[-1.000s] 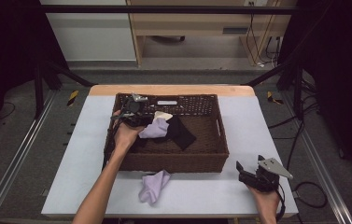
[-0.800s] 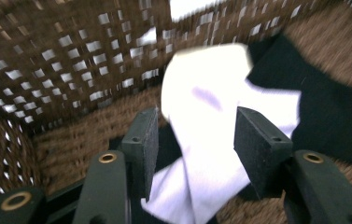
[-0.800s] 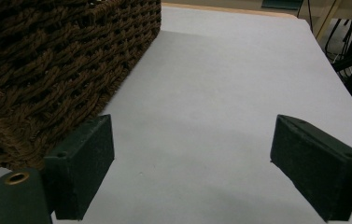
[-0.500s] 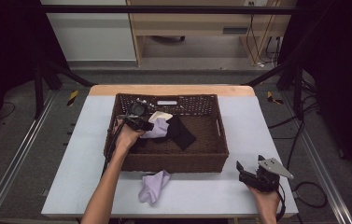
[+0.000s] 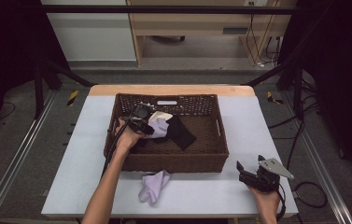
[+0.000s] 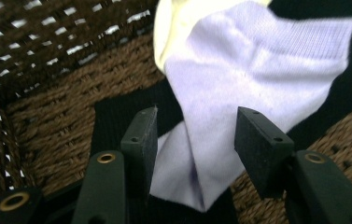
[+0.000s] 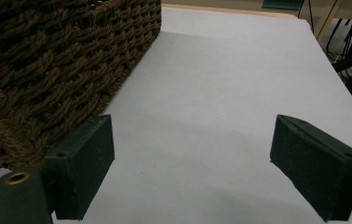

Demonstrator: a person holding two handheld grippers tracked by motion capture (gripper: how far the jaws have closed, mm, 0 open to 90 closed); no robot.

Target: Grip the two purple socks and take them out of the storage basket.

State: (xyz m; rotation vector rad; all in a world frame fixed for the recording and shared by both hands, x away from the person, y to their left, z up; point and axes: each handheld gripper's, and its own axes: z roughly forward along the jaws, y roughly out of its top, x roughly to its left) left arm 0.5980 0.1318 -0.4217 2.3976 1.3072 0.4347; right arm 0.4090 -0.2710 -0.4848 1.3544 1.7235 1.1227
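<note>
My left gripper [image 6: 196, 140] hangs open astride the lavender sock [image 6: 239, 93] in the basket [image 5: 211, 161], so closing carelessly could pinch the black sock [image 6: 122, 109] underneath along with it.

High view looks down from above; both claw views sit close, sharing its basket [image 5: 213, 158].

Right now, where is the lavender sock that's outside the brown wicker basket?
In the high view, the lavender sock lies crumpled on the white table, just in front of the brown wicker basket, towards its left end.
</note>
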